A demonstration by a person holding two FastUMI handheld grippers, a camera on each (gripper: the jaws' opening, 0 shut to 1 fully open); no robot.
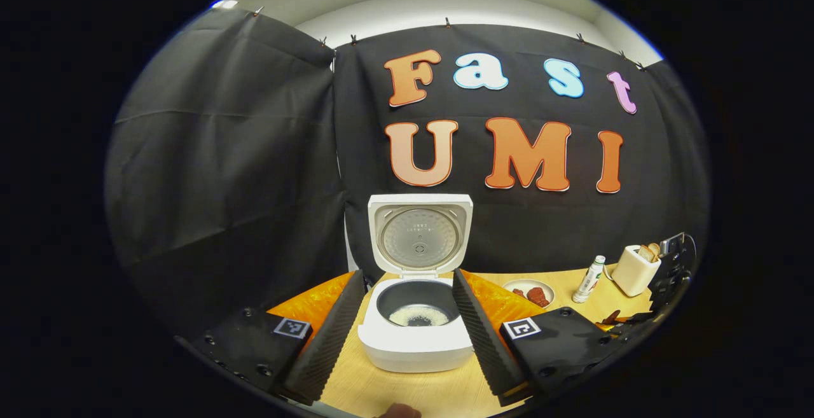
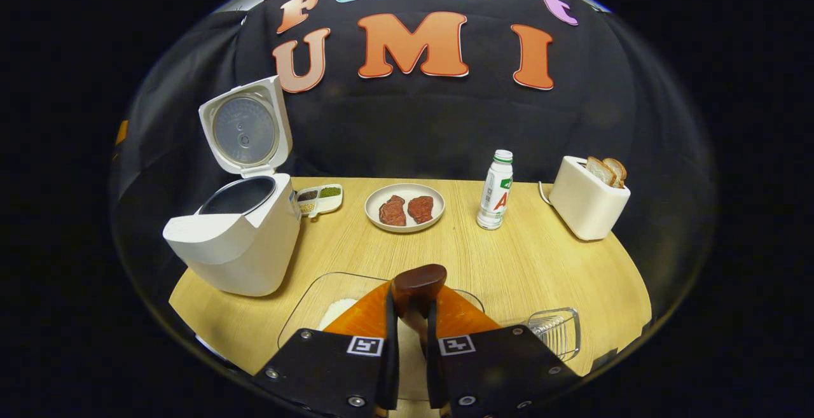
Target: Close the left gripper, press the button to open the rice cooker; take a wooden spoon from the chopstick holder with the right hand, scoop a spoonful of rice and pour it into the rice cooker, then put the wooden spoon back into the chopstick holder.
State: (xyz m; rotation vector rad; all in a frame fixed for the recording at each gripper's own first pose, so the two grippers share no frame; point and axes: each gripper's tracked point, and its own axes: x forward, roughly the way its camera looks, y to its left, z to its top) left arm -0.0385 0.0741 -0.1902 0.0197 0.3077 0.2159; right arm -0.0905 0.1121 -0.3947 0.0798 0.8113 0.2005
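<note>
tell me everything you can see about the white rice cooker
The white rice cooker looks like smooth plastic, a rounded body with a sloped front, standing upright on the light wooden table. Its hinged lid is swung fully open and stands upright at the back, showing a round grey metallic inner plate. The dark inner pot holds a thin patch of white rice at the bottom. A small compartment dish sits right beside it. In the left gripper view, neither finger touches it.
</note>
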